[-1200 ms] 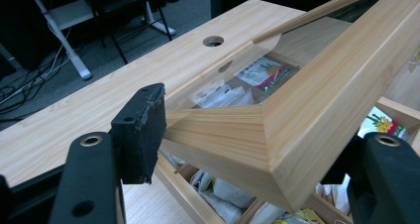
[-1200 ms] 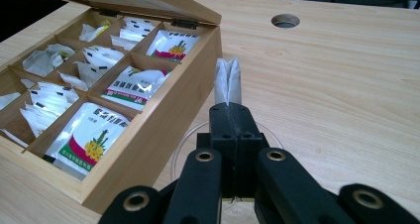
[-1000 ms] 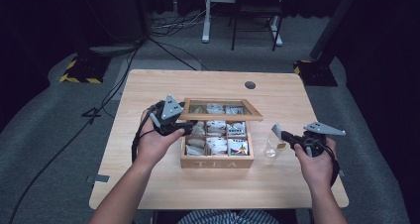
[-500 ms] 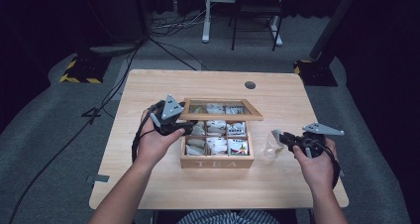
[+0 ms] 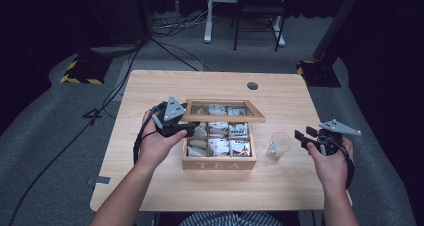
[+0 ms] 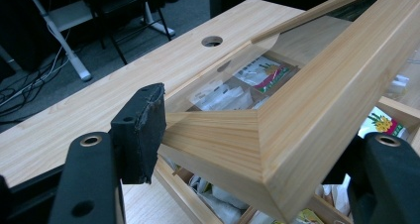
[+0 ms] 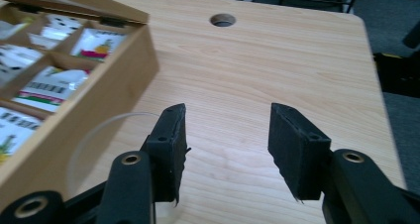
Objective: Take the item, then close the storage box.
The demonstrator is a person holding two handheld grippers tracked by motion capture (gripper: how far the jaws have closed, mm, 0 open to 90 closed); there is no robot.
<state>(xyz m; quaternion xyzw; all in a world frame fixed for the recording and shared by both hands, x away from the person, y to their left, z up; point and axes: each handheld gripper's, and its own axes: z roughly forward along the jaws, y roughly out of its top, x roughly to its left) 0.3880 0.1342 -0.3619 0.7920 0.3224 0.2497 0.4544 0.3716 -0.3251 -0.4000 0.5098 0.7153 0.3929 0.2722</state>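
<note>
While one wooden tea box (image 5: 219, 151) is sitting on the table (image 5: 150, 91), the left gripper (image 5: 186, 129) is meeting its raised lid (image 5: 223, 111) at the near-left corner, and one clear glass (image 5: 278, 146) is standing just left of the right gripper (image 5: 303, 137). Along the left gripper's jaws, both pads are straddling the lid's wooden corner (image 6: 257, 149), one pad (image 6: 143, 132) touching it. Ahead of the right gripper's two pads (image 7: 173, 144), which are standing wide apart holding nothing, bare table is lying, with the glass's rim (image 7: 94, 135) and box to their left.
</note>
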